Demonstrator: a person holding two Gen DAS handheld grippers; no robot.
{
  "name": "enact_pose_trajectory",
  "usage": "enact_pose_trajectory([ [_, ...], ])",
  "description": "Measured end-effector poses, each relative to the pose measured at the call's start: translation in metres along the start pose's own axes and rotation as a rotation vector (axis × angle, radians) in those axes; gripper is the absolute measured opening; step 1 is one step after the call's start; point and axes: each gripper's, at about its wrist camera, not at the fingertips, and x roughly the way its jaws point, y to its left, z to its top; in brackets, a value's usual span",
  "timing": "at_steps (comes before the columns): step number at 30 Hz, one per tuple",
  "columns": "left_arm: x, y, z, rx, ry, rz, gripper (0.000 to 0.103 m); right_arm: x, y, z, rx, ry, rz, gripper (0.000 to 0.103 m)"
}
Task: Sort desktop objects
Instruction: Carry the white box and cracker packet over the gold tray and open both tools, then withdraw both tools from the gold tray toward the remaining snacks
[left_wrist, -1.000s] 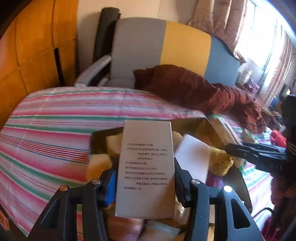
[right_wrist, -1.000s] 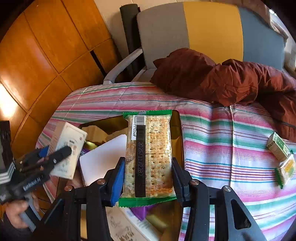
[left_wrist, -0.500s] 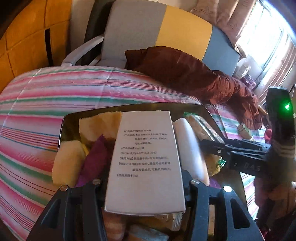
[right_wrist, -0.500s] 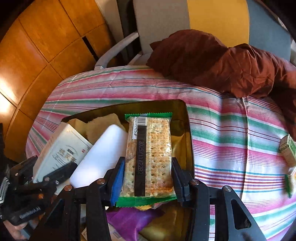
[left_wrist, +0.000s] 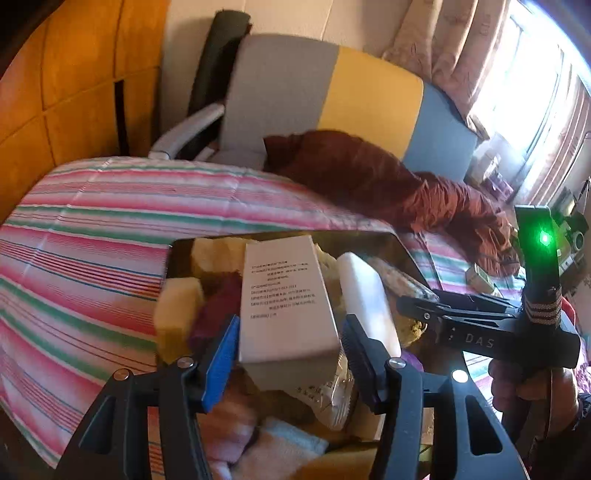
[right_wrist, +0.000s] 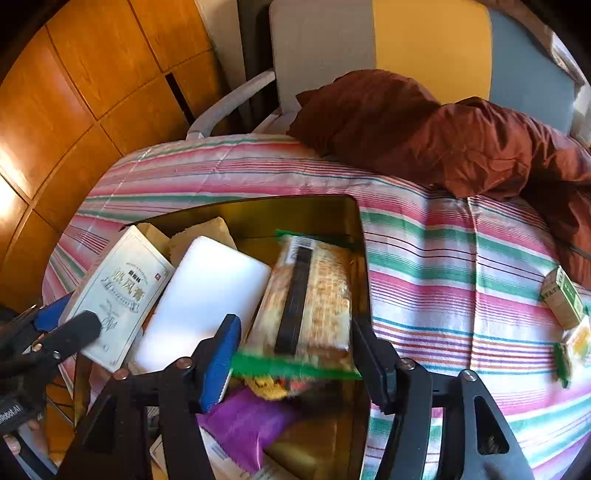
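Both tools let go over the bin

The left tool (left_wrist: 288, 354) and right tool (right_wrist: 295, 350) have just been opening: the white box (left_wrist: 284, 295) and cracker pack (right_wrist: 310, 295) sit loose between their jaws, in the dark bin (right_wrist: 364, 280). Next, I think, fetch the 2 small boxes (right_wrist: 561, 295) on the striped counter (right_wrist: 443, 258), near a chair (right_wrist: 406, 48).

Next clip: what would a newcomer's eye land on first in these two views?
The dark bin crammed with odds and ends on the striped tablecloth. Both grippers' jaws have just been opening over it, letting go: the left gripper of a white printed box, the right gripper of a blurred cracker packet.
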Motion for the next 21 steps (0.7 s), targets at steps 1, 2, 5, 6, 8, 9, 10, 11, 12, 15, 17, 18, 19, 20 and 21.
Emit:
enact_pose_trajectory([
  [1,-0.003,0.000,-0.001,0.006,-0.017,0.008,0.056,-0.003,0.000,-0.001,0.005,-0.006,0.006,0.064],
  [2,-0.003,-0.002,-0.002,0.022,-0.027,0.031,0.056,-0.006,-0.001,-0.003,0.009,-0.011,0.008,0.065],
  [5,0.012,-0.002,-0.001,0.027,0.004,0.076,0.054,-0.017,0.003,-0.008,0.000,-0.034,-0.009,0.065],
  [6,0.014,-0.001,-0.002,0.024,0.012,0.082,0.054,-0.019,0.005,-0.009,-0.005,-0.038,-0.015,0.065],
  [8,0.014,-0.003,0.001,0.017,0.003,0.080,0.054,-0.025,0.007,-0.014,-0.013,-0.048,-0.020,0.065],
  [9,0.011,-0.004,0.001,0.016,-0.002,0.070,0.053,-0.028,0.009,-0.016,-0.017,-0.054,-0.021,0.065],
  [10,0.008,-0.006,0.001,0.018,-0.009,0.064,0.054,-0.032,0.010,-0.019,-0.022,-0.061,-0.025,0.065],
  [11,0.002,-0.010,0.000,0.023,-0.017,0.059,0.055,-0.035,0.010,-0.021,-0.024,-0.067,-0.029,0.065],
  [12,-0.001,-0.012,0.000,0.027,-0.022,0.055,0.056,-0.039,0.011,-0.024,-0.026,-0.075,-0.028,0.065],
  [15,-0.017,-0.021,-0.003,0.047,-0.046,0.059,0.058,-0.048,0.012,-0.031,-0.030,-0.088,-0.026,0.067],
  [17,-0.026,-0.025,-0.006,0.052,-0.063,0.054,0.058,-0.054,0.014,-0.036,-0.038,-0.098,-0.030,0.069],
  [18,-0.032,-0.028,-0.008,0.054,-0.075,0.050,0.058,-0.056,0.015,-0.039,-0.042,-0.102,-0.031,0.070],
  [19,-0.036,-0.030,-0.009,0.057,-0.080,0.048,0.058,-0.058,0.015,-0.042,-0.047,-0.105,-0.032,0.070],
  [20,-0.041,-0.033,-0.012,0.062,-0.088,0.046,0.058,-0.061,0.016,-0.045,-0.052,-0.107,-0.032,0.071],
  [21,-0.045,-0.036,-0.014,0.067,-0.094,0.046,0.058,-0.062,0.016,-0.048,-0.055,-0.109,-0.034,0.071],
])
